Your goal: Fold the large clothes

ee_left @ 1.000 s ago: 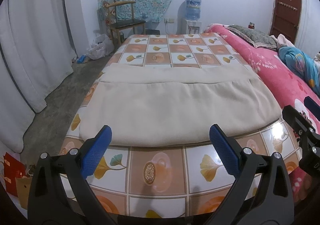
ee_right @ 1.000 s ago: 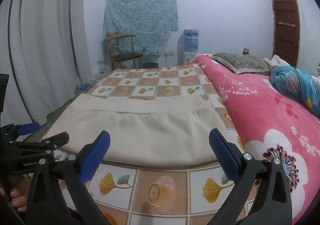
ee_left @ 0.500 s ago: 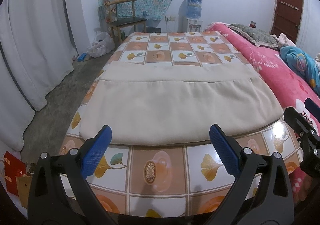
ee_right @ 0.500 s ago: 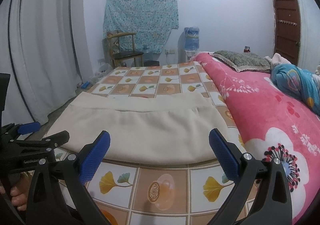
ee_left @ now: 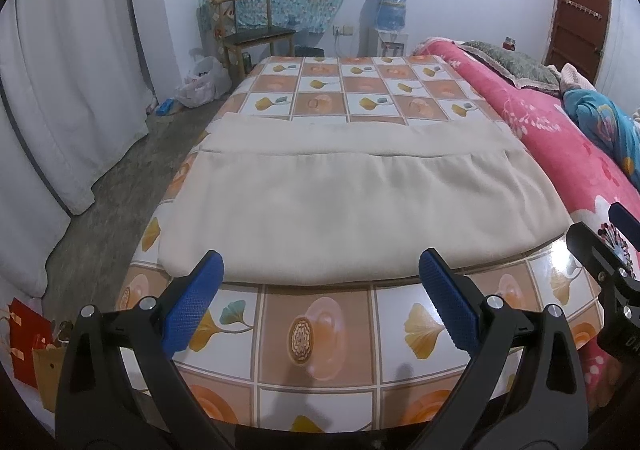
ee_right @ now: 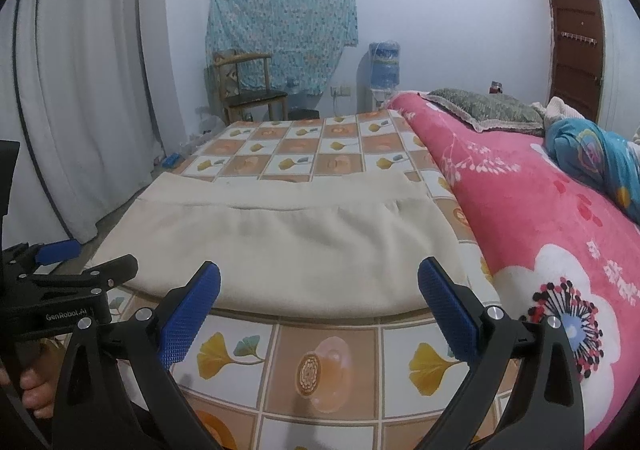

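A large cream garment [ee_left: 352,206] [ee_right: 288,242] lies flat on the tiled-pattern bed cover [ee_left: 320,334] [ee_right: 320,362], folded over so a seam runs across its far part. My left gripper [ee_left: 320,298] hovers open just short of the garment's near edge, nothing between its blue pads [ee_left: 192,302]. My right gripper [ee_right: 318,302] is open too, held before the same edge further right. Each gripper shows at the edge of the other's view: the right one [ee_left: 608,262], the left one [ee_right: 60,278] with a hand below it.
A pink flowered blanket [ee_right: 540,234] with a pillow and blue bedding borders the right side. White curtains [ee_left: 60,90] hang at left over a grey floor. A wooden chair [ee_left: 248,26], water dispenser [ee_left: 392,14] and brown door [ee_left: 580,10] stand by the far wall.
Both views have drifted slightly, the garment's near edge sitting a touch closer to the pads. Both grippers stay open; the garment has not moved.
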`<state>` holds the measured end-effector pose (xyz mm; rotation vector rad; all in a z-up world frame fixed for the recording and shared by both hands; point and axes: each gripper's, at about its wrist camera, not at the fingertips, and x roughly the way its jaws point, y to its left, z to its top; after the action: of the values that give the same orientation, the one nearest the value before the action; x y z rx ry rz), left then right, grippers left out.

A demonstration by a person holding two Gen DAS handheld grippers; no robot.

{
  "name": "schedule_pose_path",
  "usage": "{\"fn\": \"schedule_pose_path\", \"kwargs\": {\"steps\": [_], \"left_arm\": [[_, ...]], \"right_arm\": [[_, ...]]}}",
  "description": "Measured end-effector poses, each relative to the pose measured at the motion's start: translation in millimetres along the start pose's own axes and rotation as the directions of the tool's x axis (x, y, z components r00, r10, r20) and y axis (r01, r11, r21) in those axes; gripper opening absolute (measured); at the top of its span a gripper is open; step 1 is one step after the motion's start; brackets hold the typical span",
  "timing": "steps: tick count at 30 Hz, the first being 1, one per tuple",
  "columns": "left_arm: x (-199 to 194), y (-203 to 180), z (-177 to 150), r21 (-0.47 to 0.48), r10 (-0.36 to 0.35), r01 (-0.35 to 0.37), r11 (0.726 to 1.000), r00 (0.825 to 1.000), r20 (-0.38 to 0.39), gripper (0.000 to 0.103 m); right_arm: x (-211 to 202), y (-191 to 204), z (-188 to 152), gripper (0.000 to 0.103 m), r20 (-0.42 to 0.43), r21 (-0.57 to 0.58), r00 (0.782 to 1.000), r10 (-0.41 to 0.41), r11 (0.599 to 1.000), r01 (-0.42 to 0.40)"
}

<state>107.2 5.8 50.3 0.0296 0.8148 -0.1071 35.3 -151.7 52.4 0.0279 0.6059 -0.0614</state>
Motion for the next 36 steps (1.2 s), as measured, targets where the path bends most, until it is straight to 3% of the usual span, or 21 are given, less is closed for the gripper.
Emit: {"fn": "schedule_pose_path", "kwargs": {"steps": [18, 29, 36], "left_arm": [[16, 2, -4, -0.011, 0.037, -0.038, 0.999, 0.996, -0.080, 0.095], [29, -3, -2, -0.011, 0.051, -0.053, 0.999, 0.990, -0.135, 0.095], [34, -16, 4, 0.017, 0.075, -0.074, 0.997, 0.985, -0.156, 0.095]], "right_arm": [[15, 0, -5, 0.096, -0.107, -0.004, 0.994, -0.003, 1.000, 0.003], [30, -3, -8, 0.096, -0.199, 0.011, 0.980, 0.007, 1.000, -0.004], [41, -18, -9, 0.096, -0.248, 0.056, 0.969, -0.027, 0.998, 0.042]]}}
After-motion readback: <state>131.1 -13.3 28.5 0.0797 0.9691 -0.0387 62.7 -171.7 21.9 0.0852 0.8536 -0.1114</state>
